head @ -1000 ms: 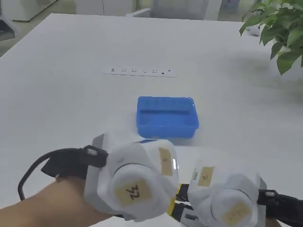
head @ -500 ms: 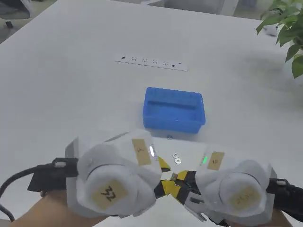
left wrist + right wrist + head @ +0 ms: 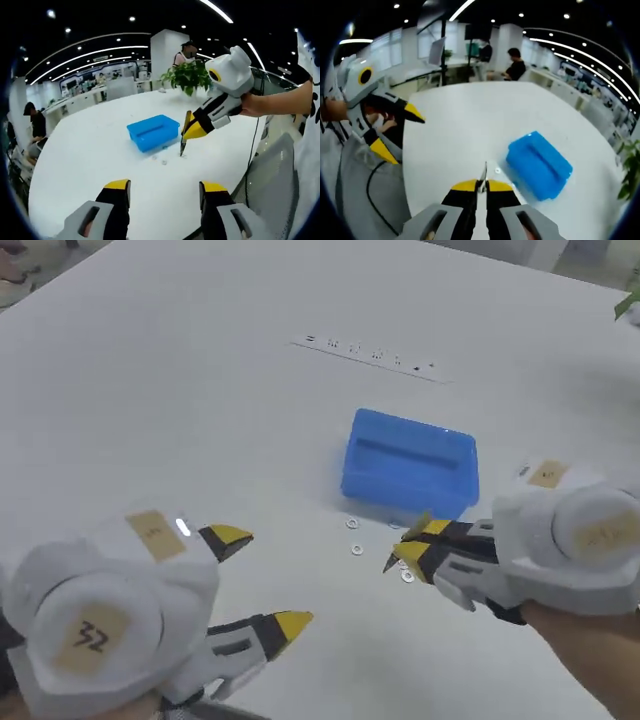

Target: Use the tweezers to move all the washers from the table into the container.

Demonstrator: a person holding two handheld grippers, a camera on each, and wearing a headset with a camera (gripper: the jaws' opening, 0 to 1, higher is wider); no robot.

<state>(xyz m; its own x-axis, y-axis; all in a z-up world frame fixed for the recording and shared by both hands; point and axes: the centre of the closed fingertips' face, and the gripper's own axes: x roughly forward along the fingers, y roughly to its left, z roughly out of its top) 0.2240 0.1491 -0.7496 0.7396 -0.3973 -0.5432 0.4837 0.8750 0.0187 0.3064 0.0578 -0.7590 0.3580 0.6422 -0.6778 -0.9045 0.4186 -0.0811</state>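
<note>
With my right gripper (image 3: 408, 546) clamped on the tweezers (image 3: 183, 145) and my left gripper (image 3: 262, 578) wide open and empty, I should lower the tips squarely onto one washer (image 3: 357, 549) beside the blue container (image 3: 410, 465).

The washers (image 3: 357, 549) just near of the blue container (image 3: 410, 465) are pale specks on the bench (image 3: 150, 390), too small to count surely; those nearest the yellow tips of the right tongs (image 3: 405, 545) are hard to separate from them; the tweezers (image 3: 182, 145) clamped there end in points too fine to tell whether they carry anything; the container's floor is too blurred to judge; the left tongs (image 3: 268, 578) are cut by the near edge; a plant (image 3: 630, 305) at far right is clipped to a leaf; the power strip (image 3: 370, 352) sockets blur together.
</note>
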